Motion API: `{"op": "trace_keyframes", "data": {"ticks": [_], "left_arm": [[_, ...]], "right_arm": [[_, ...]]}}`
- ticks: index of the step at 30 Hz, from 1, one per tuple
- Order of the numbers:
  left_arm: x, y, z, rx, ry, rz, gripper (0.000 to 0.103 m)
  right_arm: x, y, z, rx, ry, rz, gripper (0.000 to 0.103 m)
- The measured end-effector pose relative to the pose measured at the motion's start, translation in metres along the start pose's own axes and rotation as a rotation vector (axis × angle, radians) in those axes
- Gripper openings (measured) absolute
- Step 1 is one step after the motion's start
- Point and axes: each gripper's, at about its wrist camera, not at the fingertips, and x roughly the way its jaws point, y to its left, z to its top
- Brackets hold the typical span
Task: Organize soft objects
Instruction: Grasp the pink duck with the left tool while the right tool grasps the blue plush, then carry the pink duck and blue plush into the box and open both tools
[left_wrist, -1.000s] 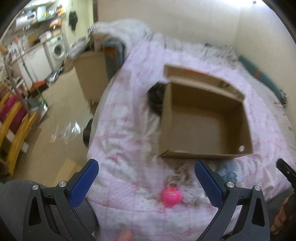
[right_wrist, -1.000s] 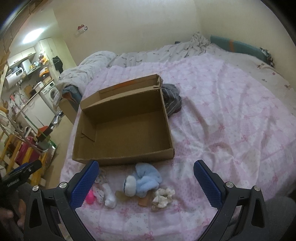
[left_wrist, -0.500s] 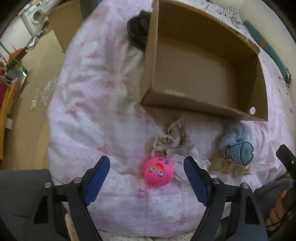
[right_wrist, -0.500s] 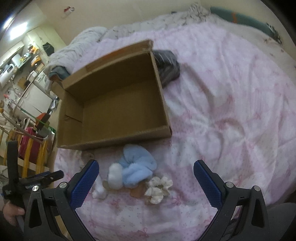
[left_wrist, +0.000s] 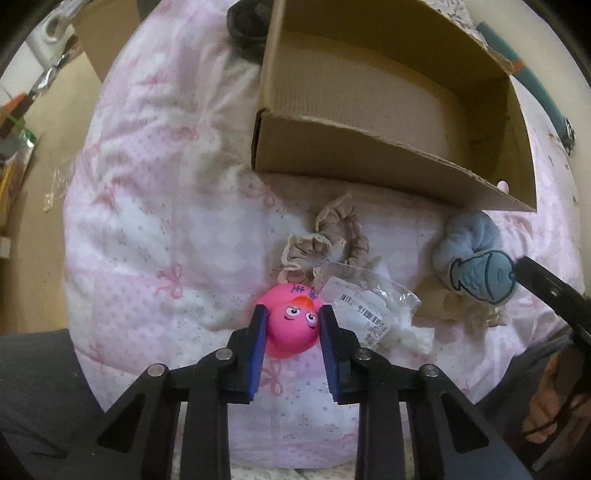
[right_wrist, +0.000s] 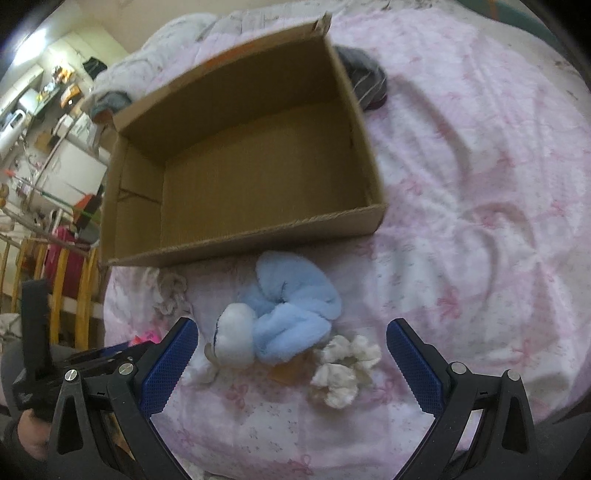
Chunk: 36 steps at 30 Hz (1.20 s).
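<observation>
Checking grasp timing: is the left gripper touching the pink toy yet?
Touching. The left wrist view shows the left gripper with both blue pads pressed against the pink toy's sides, no gap.

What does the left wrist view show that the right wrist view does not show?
Only the left wrist view shows the left gripper shut on the pink toy's face, and the beige scrunchie clearly. Only the right wrist view shows the open right gripper over the white scrunchie. Both show the cardboard box and the blue plush.
</observation>
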Motion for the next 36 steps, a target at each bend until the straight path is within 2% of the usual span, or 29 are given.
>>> {"op": "trace_keyframes", "data": {"ticks": [6,12,13,15,18,20,21,31,36], "left_arm": [[-0.015,-0.004,-0.002,0.011,-0.046,0.019,0.025],[-0.027,0.002,-0.004,-0.013,-0.100,0.055,0.025],[-0.027,0.001,-0.004,-0.016,-0.101,0.055,0.025],[-0.029,0.004,-0.001,-0.019,-0.101,0.054,0.025],[-0.031,0.008,0.001,-0.013,-0.116,0.059,0.025],[-0.032,0.008,-0.001,0.001,-0.127,0.064,0.025],[-0.031,0.009,-0.001,0.006,-0.130,0.067,0.025],[-0.048,0.010,-0.008,0.002,-0.196,0.071,0.025],[-0.082,0.007,-0.009,0.012,-0.262,0.025,0.025]], "right_arm": [[0.022,0.004,0.005,0.054,0.038,0.058,0.103],[0.035,0.012,0.008,0.036,0.047,0.060,0.103],[0.036,0.014,0.007,0.023,0.043,0.052,0.099],[0.036,0.016,0.004,-0.005,0.051,0.036,0.067],[0.037,0.022,0.002,-0.031,0.033,0.041,0.047],[0.030,0.027,0.000,-0.062,-0.003,0.017,0.044],[0.027,0.028,0.000,-0.063,-0.012,0.032,0.041],[-0.009,0.042,-0.020,-0.090,-0.059,0.154,0.038],[-0.050,0.046,-0.022,-0.109,-0.156,0.194,0.038]]}}
